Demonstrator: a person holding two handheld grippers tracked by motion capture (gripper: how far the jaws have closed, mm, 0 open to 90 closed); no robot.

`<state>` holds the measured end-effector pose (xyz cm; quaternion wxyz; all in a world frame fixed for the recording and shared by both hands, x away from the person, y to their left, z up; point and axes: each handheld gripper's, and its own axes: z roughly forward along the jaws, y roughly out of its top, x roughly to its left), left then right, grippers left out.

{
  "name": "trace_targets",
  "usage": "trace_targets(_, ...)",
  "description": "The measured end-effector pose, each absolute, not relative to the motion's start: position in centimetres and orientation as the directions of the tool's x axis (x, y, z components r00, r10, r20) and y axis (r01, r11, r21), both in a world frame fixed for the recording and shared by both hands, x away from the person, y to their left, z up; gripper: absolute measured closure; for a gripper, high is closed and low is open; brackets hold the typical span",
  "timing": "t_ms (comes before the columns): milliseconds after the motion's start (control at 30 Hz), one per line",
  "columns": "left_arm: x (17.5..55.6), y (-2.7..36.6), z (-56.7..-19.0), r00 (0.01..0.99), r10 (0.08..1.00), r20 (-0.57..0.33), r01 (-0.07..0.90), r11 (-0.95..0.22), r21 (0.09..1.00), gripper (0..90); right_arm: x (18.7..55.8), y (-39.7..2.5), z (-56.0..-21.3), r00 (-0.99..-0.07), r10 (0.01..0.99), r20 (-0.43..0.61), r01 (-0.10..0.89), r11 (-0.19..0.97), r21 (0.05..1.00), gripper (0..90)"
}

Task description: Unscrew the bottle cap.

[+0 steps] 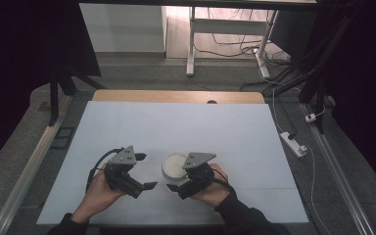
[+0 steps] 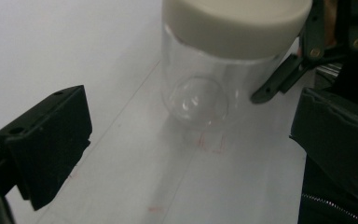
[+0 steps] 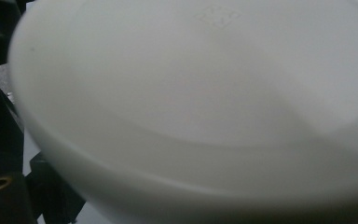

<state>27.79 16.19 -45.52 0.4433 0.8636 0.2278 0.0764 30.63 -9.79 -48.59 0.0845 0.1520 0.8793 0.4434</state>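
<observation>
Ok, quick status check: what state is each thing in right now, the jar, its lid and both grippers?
Jar: upright on the table, clear, looks empty.
Lid: white, on the jar.
Left gripper: open, fingers apart, short of the jar, holding nothing.
Right gripper: right at the lid; grip cannot be told.

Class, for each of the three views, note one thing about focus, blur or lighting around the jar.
High view: the white table sheet is evenly lit, the surroundings dark, and the jar small but sharp. Left gripper view: the clear jar wall is fairly sharp, with soft reflections. Right gripper view: the cream lid sits so close that it is blurred, its edge smeared.
</observation>
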Motion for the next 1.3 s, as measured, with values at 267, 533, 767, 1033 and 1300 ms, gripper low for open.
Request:
trace_targets(267,29.4,14.4,-45.1,0.915,0.395,-0.081,0.295,-0.518,0.803,0.0,30.6,-9.8,-48.6,-0.941,0.338,-0.014,0.189,0.559,0.808,6.4)
trace_targets(533,30.3,12.1,-44.5,0.949,0.311,-0.050,0.225,-0.559,0.798,0.0,30.6,-9.7,-48.6,-0.946,0.325,-0.014,0.180,0.559,0.810,6.5)
trace_targets(767,30.9,10.8,-44.5,0.972,0.230,-0.041,0.172,-0.584,0.793,0.0,30.4,-9.6,-48.6,-0.951,0.309,-0.012,0.171,0.560,0.811,6.4)
trace_targets(1033,31.2,10.8,-44.1,0.987,0.150,-0.048,0.126,-0.569,0.812,6.8,30.3,-9.6,-48.5,-0.963,0.268,-0.006,0.149,0.555,0.819,6.5)
trace_targets(1300,31.1,10.6,-44.2,0.981,0.193,-0.035,0.141,-0.571,0.809,7.7,30.4,-9.6,-48.5,-0.960,0.279,-0.002,0.160,0.556,0.815,6.5)
